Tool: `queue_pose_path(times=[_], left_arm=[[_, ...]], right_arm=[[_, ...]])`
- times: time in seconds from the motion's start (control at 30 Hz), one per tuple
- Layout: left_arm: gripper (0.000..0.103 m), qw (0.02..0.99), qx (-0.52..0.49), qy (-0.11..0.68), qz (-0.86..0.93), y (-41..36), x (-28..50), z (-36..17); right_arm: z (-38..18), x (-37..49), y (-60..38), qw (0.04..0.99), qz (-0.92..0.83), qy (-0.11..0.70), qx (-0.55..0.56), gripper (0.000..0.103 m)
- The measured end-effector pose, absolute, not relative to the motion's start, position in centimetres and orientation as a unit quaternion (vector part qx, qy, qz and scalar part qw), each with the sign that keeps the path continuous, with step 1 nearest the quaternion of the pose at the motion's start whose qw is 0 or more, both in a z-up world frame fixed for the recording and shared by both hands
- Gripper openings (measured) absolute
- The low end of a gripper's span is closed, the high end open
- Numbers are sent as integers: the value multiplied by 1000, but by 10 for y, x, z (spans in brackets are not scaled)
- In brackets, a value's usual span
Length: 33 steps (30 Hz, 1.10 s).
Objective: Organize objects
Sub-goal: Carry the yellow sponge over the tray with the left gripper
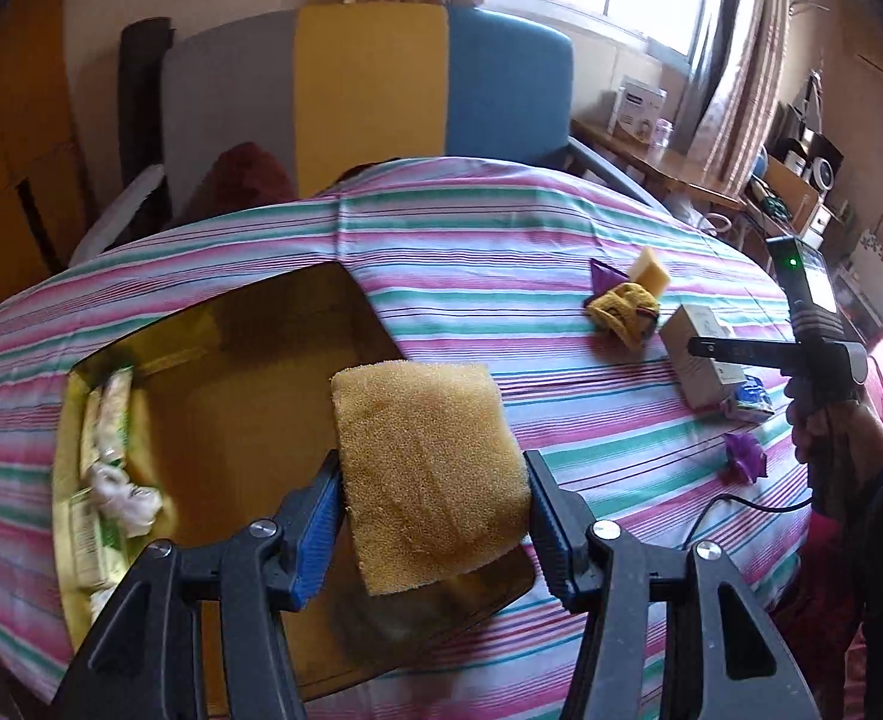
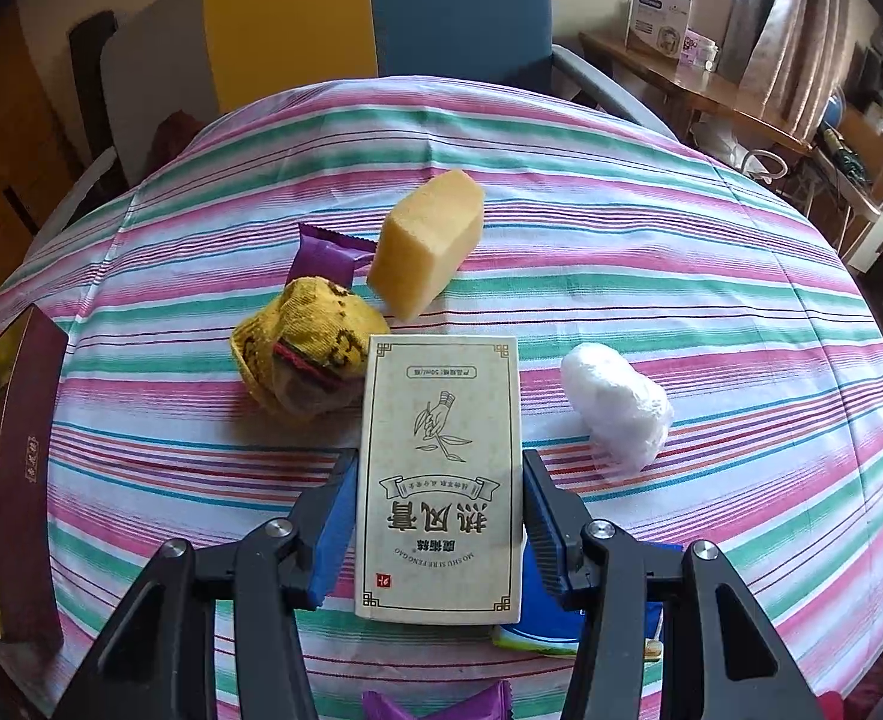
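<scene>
My left gripper (image 1: 435, 468) is shut on a flat yellow-brown sponge (image 1: 423, 438), held above the right part of an open gold-lined box (image 1: 231, 414). Several packets (image 1: 102, 420) lie along the box's left side. My right gripper (image 2: 439, 459) is shut on a beige printed carton (image 2: 441, 420) low over the striped tablecloth (image 2: 711, 276); the left wrist view shows that carton (image 1: 702, 372) at the right. Beyond the carton lie a yellow sponge block (image 2: 426, 246), a purple wrapper (image 2: 324, 255) and a yellow knitted cloth (image 2: 303, 354).
A white plastic-wrapped bundle (image 2: 618, 405) lies right of the carton, and a blue-green packet (image 2: 537, 630) lies under it. Another purple wrapper (image 1: 744, 459) sits near the table's right edge. A grey, yellow and blue chair (image 1: 369, 78) stands behind the table, and a wooden side table (image 1: 651, 162) at back right.
</scene>
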<state>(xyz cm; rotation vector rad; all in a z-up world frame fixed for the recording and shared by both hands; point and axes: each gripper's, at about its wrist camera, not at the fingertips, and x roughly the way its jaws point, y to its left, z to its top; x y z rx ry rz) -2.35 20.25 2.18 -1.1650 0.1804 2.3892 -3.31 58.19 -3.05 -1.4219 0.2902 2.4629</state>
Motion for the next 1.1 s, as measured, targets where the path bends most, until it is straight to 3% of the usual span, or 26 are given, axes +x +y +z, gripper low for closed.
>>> queue_pose_path(times=[0.6, 0.77, 0.93, 1.1], left_arm=[[57, 173, -440, 4, 881, 101, -23, 8], [57, 147, -444, -25, 883, 59, -20, 4], [57, 124, -440, -59, 887, 21, -14, 2], [57, 123, -439, -81, 887, 4, -9, -2]], right_arm=[[-34, -34, 579, 166, 851, 86, -491, 52], [-11, -26, 579, 171, 862, 118, -463, 52], [33, -33, 519, 114, 888, 97, -436, 52], [65, -65, 412, -16, 899, 73, -431, 52]])
